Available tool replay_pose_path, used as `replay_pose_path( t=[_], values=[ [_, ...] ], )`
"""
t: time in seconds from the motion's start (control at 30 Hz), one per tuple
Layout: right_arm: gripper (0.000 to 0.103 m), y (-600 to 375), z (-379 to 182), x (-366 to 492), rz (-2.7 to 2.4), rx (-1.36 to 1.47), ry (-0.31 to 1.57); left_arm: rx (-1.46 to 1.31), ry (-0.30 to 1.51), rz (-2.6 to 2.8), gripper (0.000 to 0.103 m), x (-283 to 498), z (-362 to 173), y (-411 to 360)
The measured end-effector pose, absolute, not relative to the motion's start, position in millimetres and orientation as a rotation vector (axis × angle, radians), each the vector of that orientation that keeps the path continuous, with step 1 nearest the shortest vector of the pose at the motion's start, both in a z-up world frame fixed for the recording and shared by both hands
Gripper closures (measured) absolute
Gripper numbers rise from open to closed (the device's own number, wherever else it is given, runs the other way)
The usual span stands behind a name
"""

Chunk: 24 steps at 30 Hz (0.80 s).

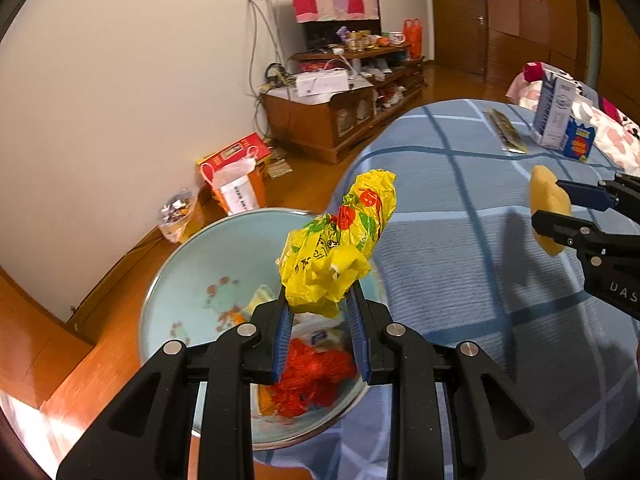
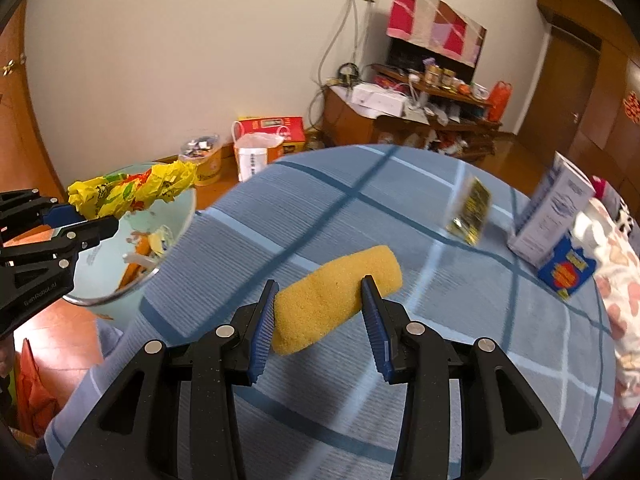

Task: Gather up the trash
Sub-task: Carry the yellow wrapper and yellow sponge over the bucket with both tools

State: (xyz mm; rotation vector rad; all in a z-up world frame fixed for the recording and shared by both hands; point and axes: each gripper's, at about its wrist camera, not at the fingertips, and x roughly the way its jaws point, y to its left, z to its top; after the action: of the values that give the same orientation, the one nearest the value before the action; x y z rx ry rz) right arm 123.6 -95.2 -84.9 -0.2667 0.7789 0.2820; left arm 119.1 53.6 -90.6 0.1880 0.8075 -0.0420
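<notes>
Through my left wrist camera, my left gripper (image 1: pixel 318 308) was clamped on a crumpled yellow plastic bag (image 1: pixel 338 240) with red and green print, the wad standing up out of the blue pads and held right over the pale blue trash bin (image 1: pixel 180 280) on the wooden floor beside the bed. The bin already had rubbish in it: a red crinkled mass (image 1: pixel 312 380) and some paper scraps lay at the bottom, so part of the job looked done. At the right edge of that view my right gripper (image 1: pixel 548 212) came in with a yellow sponge (image 1: pixel 548 196) pinched between its fingers, above the blue checked bedspread (image 1: pixel 460 240). Through my right wrist camera, the right gripper's jaws were closed on that sponge (image 2: pixel 336 296), which lay crosswise between the pads, lifted clear of the bedspread (image 2: pixel 360 400) and well short of the bin (image 2: pixel 104 256). Still on the bed were a gold foil wrapper (image 2: pixel 470 212), a tall white carton (image 2: pixel 552 216) and a small blue box (image 2: pixel 568 268) leaning against it. I judged both pieces in hand still had to be dropped, the bag first, and those three then collected.
</notes>
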Motion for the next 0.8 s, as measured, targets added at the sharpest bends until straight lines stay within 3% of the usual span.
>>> replay_pose_path(
  t=[0.8],
  values=[
    [0.061, -23.2, -83.3, 137.0, 0.398, -0.335, 0.754, 0.158, 0.805, 0.077, 0.077, 107.8, -87.8, 117.1]
  ],
)
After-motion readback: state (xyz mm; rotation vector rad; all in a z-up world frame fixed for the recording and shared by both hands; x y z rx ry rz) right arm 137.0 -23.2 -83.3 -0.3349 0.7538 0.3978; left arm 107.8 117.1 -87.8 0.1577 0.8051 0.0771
